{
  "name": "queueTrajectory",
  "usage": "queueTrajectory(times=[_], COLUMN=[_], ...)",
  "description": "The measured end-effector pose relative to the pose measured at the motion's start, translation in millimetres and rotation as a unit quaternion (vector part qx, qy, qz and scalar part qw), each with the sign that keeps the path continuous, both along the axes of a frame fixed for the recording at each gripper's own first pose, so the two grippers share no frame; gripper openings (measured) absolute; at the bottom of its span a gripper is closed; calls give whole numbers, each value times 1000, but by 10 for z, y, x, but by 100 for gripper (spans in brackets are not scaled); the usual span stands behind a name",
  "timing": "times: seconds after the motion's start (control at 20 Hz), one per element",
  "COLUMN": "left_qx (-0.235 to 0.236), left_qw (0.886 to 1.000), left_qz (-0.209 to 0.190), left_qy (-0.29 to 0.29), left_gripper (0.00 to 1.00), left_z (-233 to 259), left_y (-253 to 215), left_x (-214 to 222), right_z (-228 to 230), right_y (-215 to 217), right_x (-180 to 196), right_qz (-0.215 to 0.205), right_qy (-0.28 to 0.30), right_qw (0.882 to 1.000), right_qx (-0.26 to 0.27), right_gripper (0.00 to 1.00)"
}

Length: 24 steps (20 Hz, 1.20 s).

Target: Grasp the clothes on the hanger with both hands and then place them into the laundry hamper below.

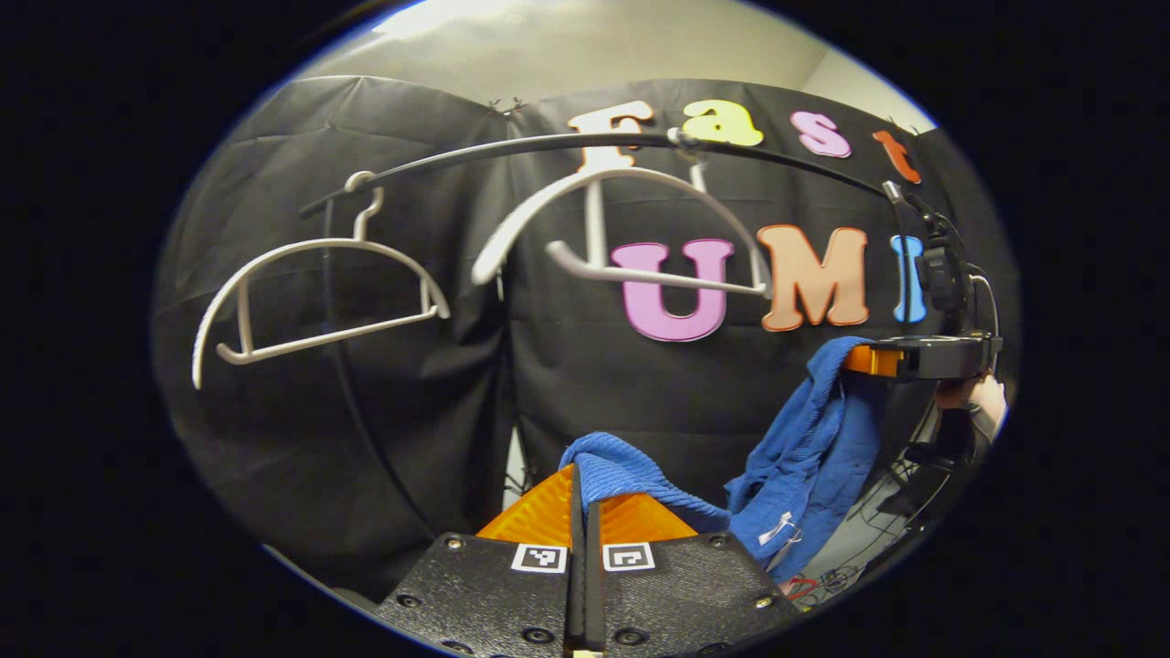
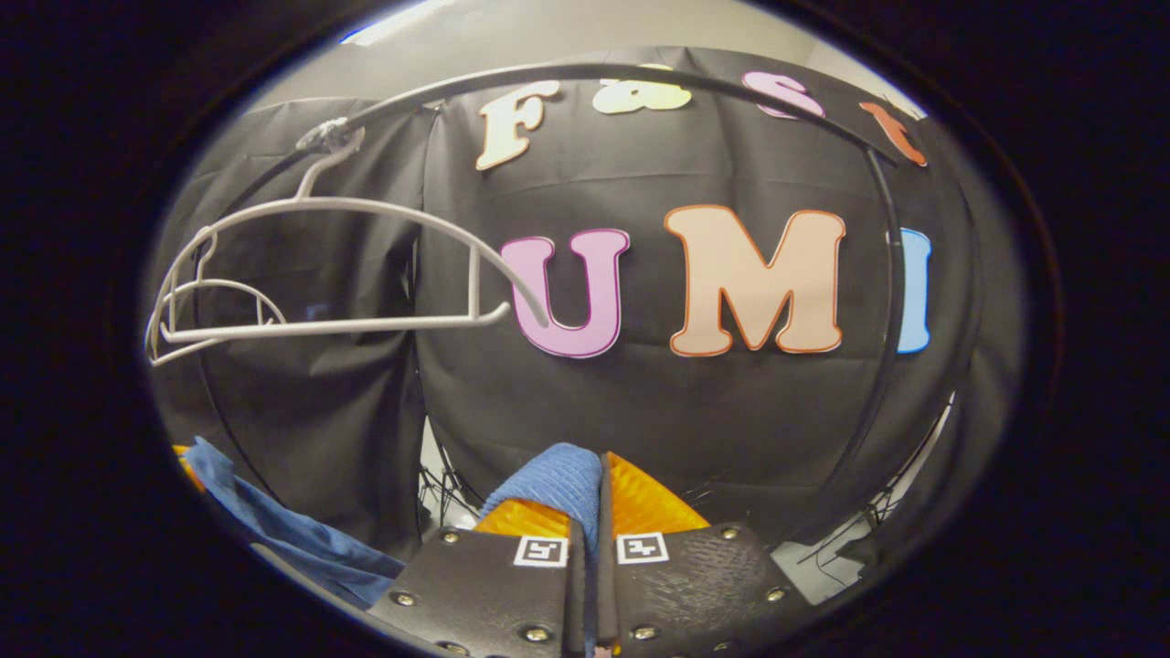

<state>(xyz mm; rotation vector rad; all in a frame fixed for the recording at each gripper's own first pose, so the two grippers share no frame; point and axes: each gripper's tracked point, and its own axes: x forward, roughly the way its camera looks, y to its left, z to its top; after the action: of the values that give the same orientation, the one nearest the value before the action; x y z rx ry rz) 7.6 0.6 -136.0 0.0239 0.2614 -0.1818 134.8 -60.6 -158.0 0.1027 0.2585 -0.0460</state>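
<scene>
Both hand-held grippers, left and right, are pinching the blue knitted garment below 2 bare white plastic hangers; thin fabric holds risk slipping mid-lowering.

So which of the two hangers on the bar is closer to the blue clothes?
The right-hand hanger in the left gripper view, hanging mid-rail. It sits almost above the blue garment; the other hanger hangs far off to the left.
</scene>
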Motion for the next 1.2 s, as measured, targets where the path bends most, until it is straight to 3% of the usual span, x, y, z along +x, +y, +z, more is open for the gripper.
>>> queueTrajectory(times=[0.4,0.7,1.2], left_qx=[-55,-129,-87], left_qw=[990,972,969], left_qz=[-127,-195,-191], left_qy=[-25,19,134], left_gripper=[0,0,0], left_z=[245,47,-1219], left_y=[-1130,-1727,-1694], left_x=[296,269,431], right_z=[172,-11,-1107], right_y=[-28,2,23], right_x=[-374,-516,-685], right_qz=[0,10,15], right_qy=[-10,10,117], right_qw=[1000,1000,993], right_qx=[2,3,3], right_gripper=[5,6,5])
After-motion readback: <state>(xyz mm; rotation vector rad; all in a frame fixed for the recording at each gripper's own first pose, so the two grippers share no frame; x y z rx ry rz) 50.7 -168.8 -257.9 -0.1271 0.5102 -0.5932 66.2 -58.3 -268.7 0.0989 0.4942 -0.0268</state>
